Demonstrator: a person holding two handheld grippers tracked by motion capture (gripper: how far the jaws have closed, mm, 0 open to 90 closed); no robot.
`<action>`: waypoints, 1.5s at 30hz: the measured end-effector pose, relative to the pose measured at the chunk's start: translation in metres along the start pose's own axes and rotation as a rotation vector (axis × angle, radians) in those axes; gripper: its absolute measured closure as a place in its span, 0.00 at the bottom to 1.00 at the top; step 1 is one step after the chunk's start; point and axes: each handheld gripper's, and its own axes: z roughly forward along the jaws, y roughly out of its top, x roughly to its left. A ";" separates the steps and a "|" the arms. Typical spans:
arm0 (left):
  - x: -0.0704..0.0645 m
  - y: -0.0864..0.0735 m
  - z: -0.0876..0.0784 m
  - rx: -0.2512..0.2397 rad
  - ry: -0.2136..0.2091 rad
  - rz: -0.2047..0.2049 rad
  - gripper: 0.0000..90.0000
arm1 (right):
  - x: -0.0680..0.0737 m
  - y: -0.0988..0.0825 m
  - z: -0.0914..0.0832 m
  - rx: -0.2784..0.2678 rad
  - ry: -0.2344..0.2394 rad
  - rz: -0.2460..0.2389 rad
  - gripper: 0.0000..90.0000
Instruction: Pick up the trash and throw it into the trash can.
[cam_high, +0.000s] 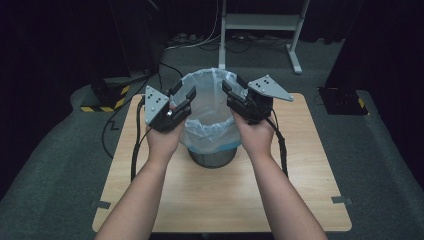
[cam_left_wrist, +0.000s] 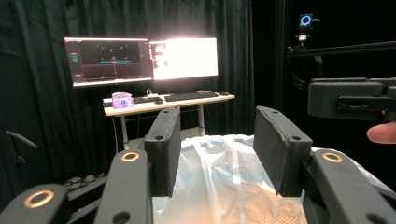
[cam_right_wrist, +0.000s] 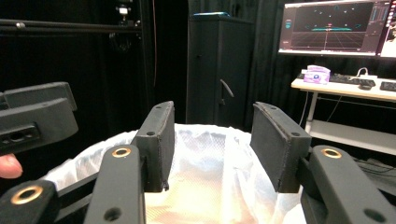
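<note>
Between both sets of fingers: bag-lined bin (cam_high: 212, 145), upright, mouth up. Left gripper (cam_high: 183, 98) and right gripper (cam_high: 234, 90) released at the rim, gripping nothing.

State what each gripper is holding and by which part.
Nothing is held. The left gripper and right gripper stand open above the bag lining the bin, pads clear of the plastic.

Black curtains (cam_left_wrist: 42, 18) close in grey carpet (cam_high: 380, 165), with two lit monitors (cam_left_wrist: 140, 58) above a desk (cam_left_wrist: 168, 103).
</note>
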 end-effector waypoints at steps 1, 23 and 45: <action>-0.001 0.000 -0.001 0.000 -0.002 -0.001 0.56 | 0.000 -0.001 0.000 0.004 0.001 0.001 0.55; -0.007 -0.009 -0.060 0.062 0.014 0.044 0.46 | 0.003 -0.029 -0.050 0.006 0.036 -0.055 0.41; -0.001 -0.112 -0.104 0.316 0.013 -0.010 0.38 | -0.010 -0.131 -0.104 0.181 -0.014 -0.093 0.39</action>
